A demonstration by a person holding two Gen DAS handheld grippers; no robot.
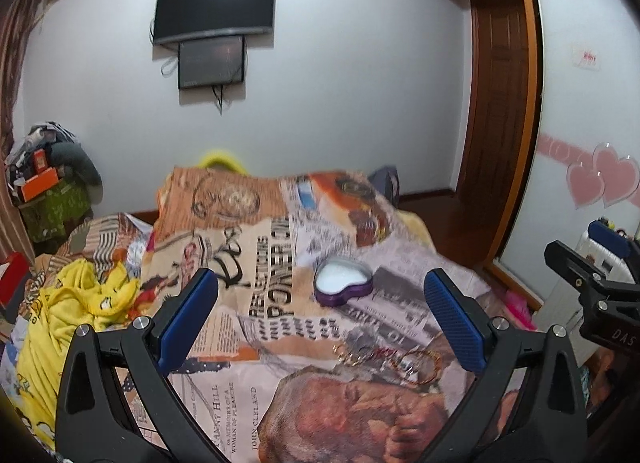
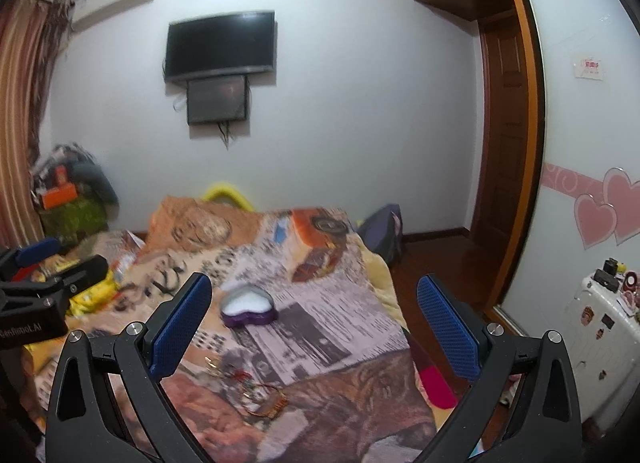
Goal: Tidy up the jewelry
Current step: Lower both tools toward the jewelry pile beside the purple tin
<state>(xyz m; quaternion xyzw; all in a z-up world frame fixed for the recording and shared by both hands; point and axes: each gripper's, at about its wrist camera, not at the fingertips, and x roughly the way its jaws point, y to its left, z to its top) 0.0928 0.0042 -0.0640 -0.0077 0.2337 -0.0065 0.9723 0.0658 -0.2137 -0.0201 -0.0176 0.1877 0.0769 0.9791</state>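
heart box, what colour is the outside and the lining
The heart box has purple walls and a white lining, clearest in the left wrist view.

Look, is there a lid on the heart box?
No, the heart box sits open on the bedspread, with its white inside showing and no lid on it.

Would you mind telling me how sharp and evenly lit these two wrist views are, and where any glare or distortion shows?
Left wrist view: fairly sharp on the heart-shaped box and bracelets, with glare on the television. Right wrist view: motion-blurred, smearing the box and the bedspread print. Both: fisheye bends the wardrobe frame, and the corners are dark.
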